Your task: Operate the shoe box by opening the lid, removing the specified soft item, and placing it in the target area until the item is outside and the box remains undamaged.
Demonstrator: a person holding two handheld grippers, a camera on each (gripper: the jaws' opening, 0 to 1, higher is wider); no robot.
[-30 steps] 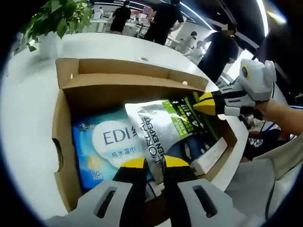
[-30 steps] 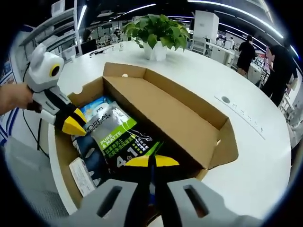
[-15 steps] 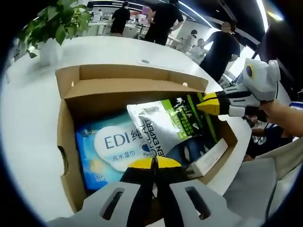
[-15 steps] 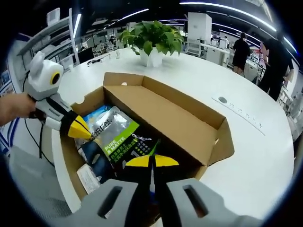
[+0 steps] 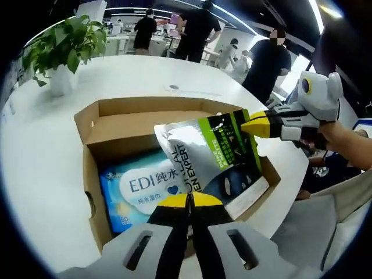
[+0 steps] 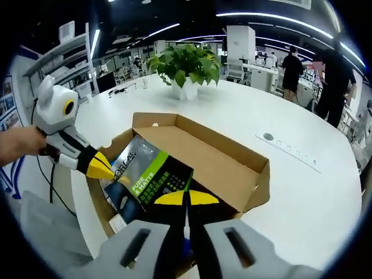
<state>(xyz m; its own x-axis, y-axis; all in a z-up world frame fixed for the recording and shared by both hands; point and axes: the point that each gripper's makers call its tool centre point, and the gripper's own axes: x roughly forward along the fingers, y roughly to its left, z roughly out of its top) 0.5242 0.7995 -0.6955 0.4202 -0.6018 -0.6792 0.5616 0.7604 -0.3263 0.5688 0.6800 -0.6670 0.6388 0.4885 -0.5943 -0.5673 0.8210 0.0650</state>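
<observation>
Pouch (image 5: 212, 157) now hangs above the box (image 5: 93, 174), raised clear of the wipes (image 5: 136, 183), both grippers (image 5: 187, 200) (image 6: 187, 199) clamped on its ends; extraction nearly done, placement remains.

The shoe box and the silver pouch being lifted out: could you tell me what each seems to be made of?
Shoe box: plain brown cardboard, matte, with raw-cut edges. Silver pouch: apparently flexible foil-like plastic film; glossy and creased, printed with green and black panels.
</observation>
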